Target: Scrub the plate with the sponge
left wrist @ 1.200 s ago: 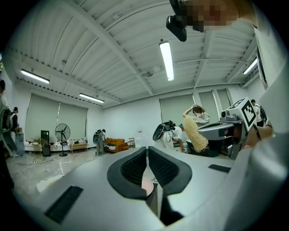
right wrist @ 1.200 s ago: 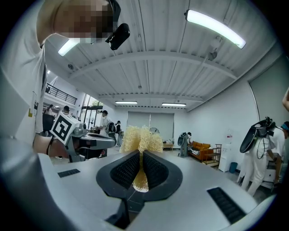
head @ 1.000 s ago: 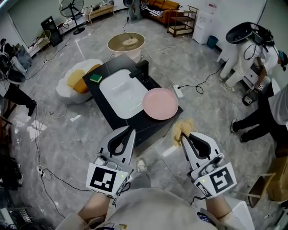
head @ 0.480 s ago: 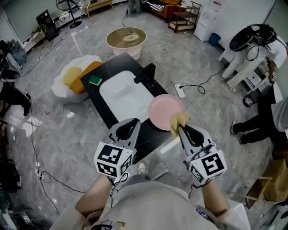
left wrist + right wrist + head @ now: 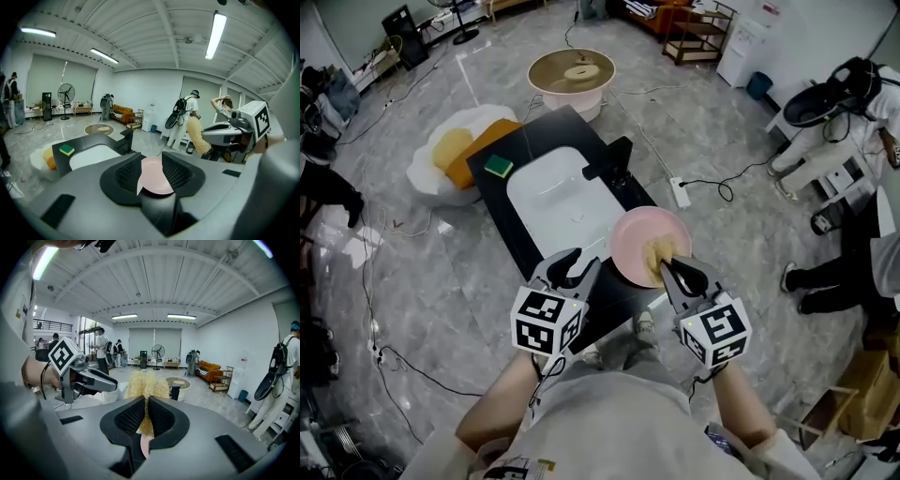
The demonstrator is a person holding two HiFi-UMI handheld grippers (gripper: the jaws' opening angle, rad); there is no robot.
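Both my forearms reach forward, grippers side by side, marker cubes facing up. Left gripper (image 5: 578,262) level at counter's (image 5: 516,220) near edge, just left of plate (image 5: 633,232). Its jaws are opening, nothing between pads; I see plate only through gap, beyond. Right gripper (image 5: 672,269) angled down over plate's near rim, jaws clamped on yellow sponge (image 5: 656,253), which rests on plate. Plate lies on black counter, right of white sink (image 5: 558,192).
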